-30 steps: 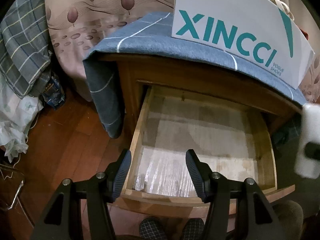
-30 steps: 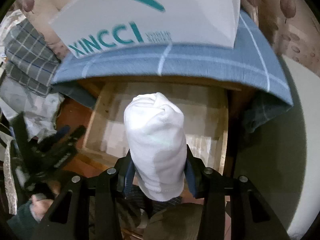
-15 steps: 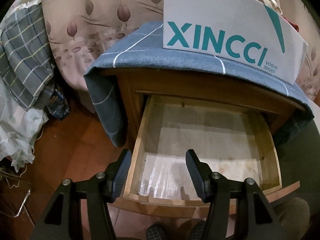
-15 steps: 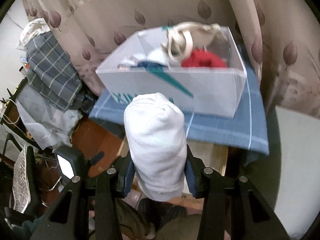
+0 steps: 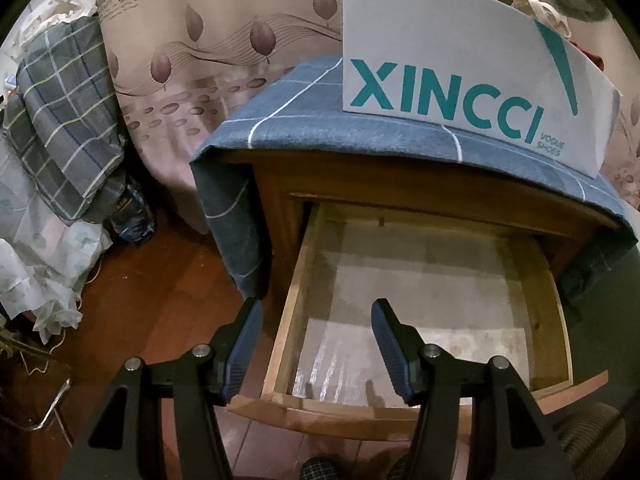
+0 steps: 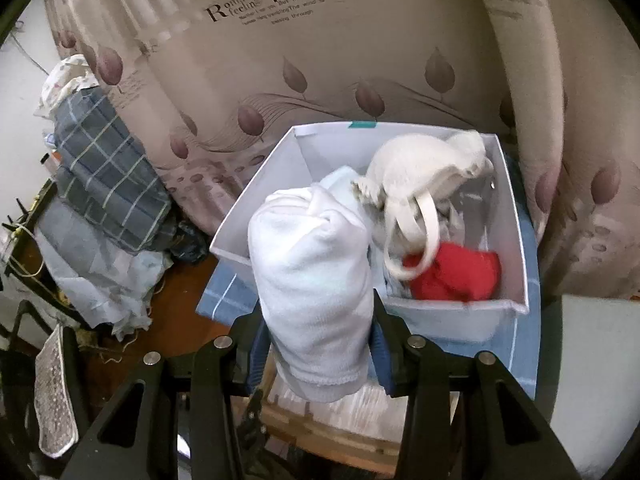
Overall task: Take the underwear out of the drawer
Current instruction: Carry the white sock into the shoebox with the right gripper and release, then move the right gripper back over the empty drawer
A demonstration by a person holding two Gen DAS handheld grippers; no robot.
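The right tongs (image 6: 316,344) clamp a rolled white underwear bundle (image 6: 312,296), carried clear of the drawer (image 5: 420,312), with the white box (image 6: 516,240) of clothes just beyond their tips. The left tongs (image 5: 316,344) stand half open and hold nothing over the drawer's near left corner. Risk: the soft roll may slip loose or catch the box rim.

Box (image 5: 460,64) on cloth (image 5: 304,120) above open drawer (image 5: 420,300).
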